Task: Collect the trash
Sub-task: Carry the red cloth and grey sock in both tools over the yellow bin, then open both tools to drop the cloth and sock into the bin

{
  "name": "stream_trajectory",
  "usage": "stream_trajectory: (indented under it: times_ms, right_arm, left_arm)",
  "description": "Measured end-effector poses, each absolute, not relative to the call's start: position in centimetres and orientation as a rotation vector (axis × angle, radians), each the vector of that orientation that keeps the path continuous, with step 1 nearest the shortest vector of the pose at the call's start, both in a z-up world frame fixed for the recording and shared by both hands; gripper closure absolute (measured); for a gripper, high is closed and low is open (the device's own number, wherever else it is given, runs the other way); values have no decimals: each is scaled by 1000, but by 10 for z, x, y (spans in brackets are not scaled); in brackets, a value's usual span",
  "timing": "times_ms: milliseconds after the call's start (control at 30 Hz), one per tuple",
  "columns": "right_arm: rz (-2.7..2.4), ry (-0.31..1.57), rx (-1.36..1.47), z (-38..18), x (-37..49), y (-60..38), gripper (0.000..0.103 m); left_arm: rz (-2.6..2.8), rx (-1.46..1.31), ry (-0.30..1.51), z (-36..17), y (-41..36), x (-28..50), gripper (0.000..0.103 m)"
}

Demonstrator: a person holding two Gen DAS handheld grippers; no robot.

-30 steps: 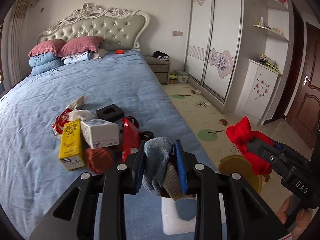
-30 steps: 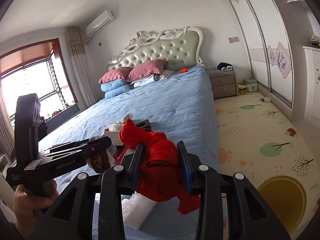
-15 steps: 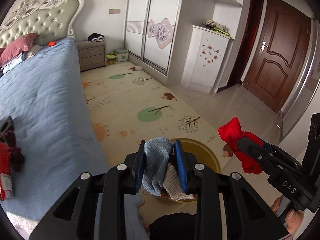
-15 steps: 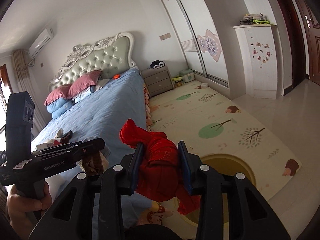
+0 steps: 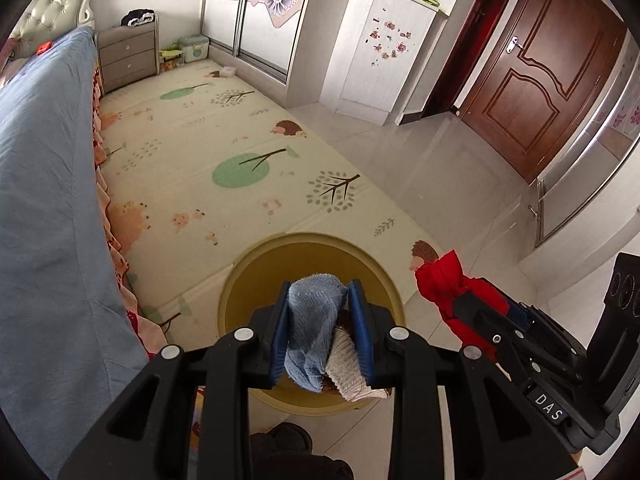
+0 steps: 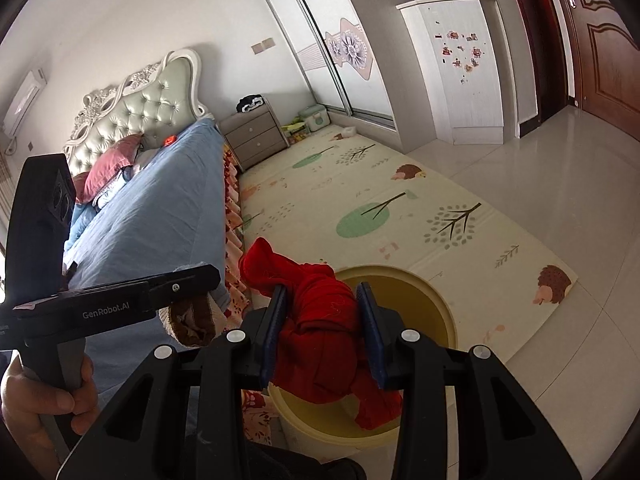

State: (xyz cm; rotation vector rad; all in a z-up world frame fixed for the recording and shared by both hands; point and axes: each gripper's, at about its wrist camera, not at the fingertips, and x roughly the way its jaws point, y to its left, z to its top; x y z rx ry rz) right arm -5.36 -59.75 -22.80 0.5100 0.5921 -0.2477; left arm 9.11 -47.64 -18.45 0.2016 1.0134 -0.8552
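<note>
Both hand-held grippers hung over the round yellow plastic bin (image 5: 308, 258) on the floor beside the bed, ready to drop their loads: left gripper (image 5: 322, 334) clamped on a bundled blue-and-beige knitted cloth (image 5: 316, 320), right gripper (image 6: 322, 330) clamped on a wadded red fabric bundle (image 6: 320, 320), neither released yet

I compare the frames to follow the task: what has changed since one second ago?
Both grippers swung from over the bed down to the yellow bin. The left gripper stays shut on blue cloth, the right gripper on red cloth. Nothing released.
</note>
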Motion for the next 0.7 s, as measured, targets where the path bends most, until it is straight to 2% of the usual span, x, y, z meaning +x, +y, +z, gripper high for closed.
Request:
stream_trajectory:
  times_ms: [133,167,200,233,267,300,533,700]
  right_arm:
    - [-247,616,508,-238,-42,-606,66]
    - [-255,619,506,-239,-39,-608,65]
    - [-264,617,504,-240,-37,-609,48]
    - [-279,610,504,-241,-38,-612,22]
    - [-301,595,501,-240,-40,-613,17]
    - [-319,582,493,-239,-43,-613,17]
    - [-312,582,505,-239,-53,-617,19]
    - [-263,550,490,-224,-55,-601,19]
  left_arm:
    - [-869,196,1053,-192,-480,98,73]
    - [-871,189,1061,-194,-480,101,69]
    - [-862,186,1067,-196,-480,103,58]
    - [-846,188,1069,-197,-479,105,48]
    - [-821,193,1064,-198,-477,106,28]
    - [-791,203,1051,-197,-475,107,17]
    - [-776,174,1028,-188,-464,106,16]
    - [-769,166,928,-160,-447,90,16]
